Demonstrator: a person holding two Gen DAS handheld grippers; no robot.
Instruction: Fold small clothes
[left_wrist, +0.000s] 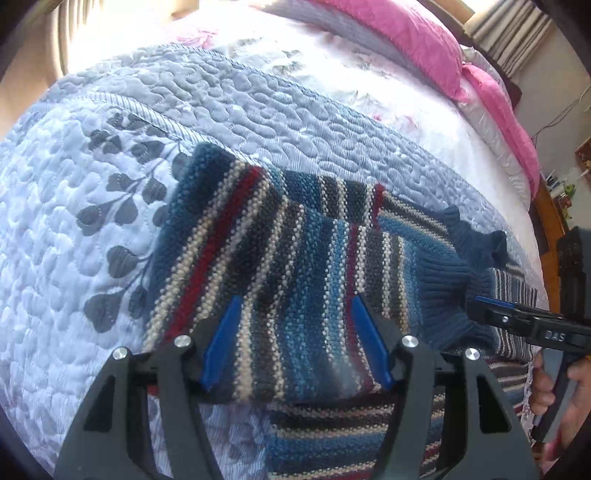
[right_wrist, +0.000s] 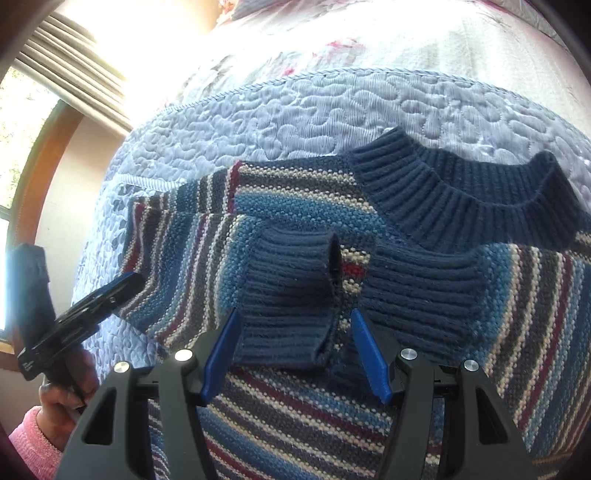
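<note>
A small knitted sweater (left_wrist: 295, 240) with blue, grey, cream and red stripes lies flat on a quilted bedspread (left_wrist: 258, 110). One sleeve is folded across its body, and the sleeve's navy ribbed cuff (right_wrist: 291, 288) rests below the navy collar (right_wrist: 461, 192). My left gripper (left_wrist: 295, 301) hovers open over the folded sleeve, its blue pads (left_wrist: 225, 332) wide apart and holding nothing. My right gripper (right_wrist: 294, 314) is open too, with the cuff lying loose between its fingers. Each gripper shows in the other's view: the right gripper (left_wrist: 491, 306) at the cuff, the left gripper (right_wrist: 122, 288) at the sweater's left edge.
Pink pillows (left_wrist: 406, 37) lie at the head of the bed. A wooden bed frame (left_wrist: 550, 214) runs along the right side. A window with a wooden frame (right_wrist: 37, 147) is on the left. A person's hand (left_wrist: 576, 387) and a pink sleeve (right_wrist: 33, 435) show behind the grippers.
</note>
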